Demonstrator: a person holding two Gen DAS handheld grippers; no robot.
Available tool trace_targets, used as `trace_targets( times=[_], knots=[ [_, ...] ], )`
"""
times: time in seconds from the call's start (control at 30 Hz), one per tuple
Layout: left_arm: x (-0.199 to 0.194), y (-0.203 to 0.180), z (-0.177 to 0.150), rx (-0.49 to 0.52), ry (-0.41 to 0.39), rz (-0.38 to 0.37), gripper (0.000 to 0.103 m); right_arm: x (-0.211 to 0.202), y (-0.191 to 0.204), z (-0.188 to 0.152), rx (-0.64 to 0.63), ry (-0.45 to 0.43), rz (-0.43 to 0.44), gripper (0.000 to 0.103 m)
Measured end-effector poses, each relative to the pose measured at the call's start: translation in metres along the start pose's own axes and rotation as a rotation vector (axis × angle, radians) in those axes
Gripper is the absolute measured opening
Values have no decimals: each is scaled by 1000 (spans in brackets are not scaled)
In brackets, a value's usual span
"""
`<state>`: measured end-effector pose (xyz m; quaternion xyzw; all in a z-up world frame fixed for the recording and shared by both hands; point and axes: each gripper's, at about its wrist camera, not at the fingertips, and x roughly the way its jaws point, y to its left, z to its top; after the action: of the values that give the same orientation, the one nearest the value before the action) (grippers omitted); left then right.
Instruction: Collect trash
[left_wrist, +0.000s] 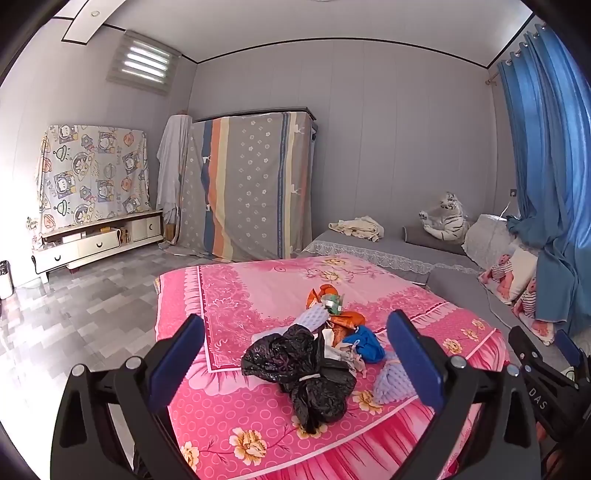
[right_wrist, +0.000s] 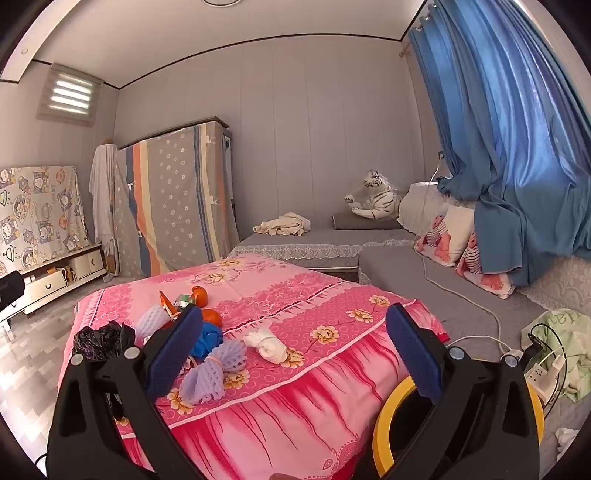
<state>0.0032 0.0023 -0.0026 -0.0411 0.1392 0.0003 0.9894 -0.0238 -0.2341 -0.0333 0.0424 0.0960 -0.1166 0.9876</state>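
1. Two grippers are seen, each with black jointed arms and blue ribbed pads. The left gripper (left_wrist: 295, 350) stands spread wide with nothing clamped; the trash pile is framed between its fingers but not touched. The right gripper (right_wrist: 295, 347) is likewise spread wide and empty.
2. Trash is heaped on a low surface draped in a pink floral bedsheet (left_wrist: 258, 280), near its front edge.
3. A crinkled, glossy black plastic bag (left_wrist: 299, 373) is noted, cinched at the middle by a pale tie into a bow-like shape; its long axis runs from upper left to lower right in the left wrist view.
4. Two lilac foam fruit nets (right_wrist: 207, 373), dimpled and soft, are recorded: one at the front of the pile, pinched at its waist, and one further back beside the orange wrappers.
5. A crumpled blue bag (left_wrist: 364, 341) lies against shiny orange foil wrappers (left_wrist: 343, 319); a small green-and-silver wrapper (left_wrist: 330, 301) sits behind them.
6. A knotted white plastic bag (right_wrist: 267, 345) lies apart to the right of the heap, its long axis angled toward the front right.
7. A round yellow-rimmed bin (right_wrist: 391, 417) is seen below the right gripper, beside the sheet's edge.
8. Room: grey panelled walls, grey patterned tile floor, blue curtain (right_wrist: 498, 129), grey mattresses with lace trim, a plush white tiger (right_wrist: 376, 197), and furniture covered with printed cloths.
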Motion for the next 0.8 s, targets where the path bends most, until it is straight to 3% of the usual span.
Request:
trace_targets(
  times=[0.8],
  knots=[
    [-3,0,4,-1,8,-8,95,1,1,0,6,8,4,95]
  ],
)
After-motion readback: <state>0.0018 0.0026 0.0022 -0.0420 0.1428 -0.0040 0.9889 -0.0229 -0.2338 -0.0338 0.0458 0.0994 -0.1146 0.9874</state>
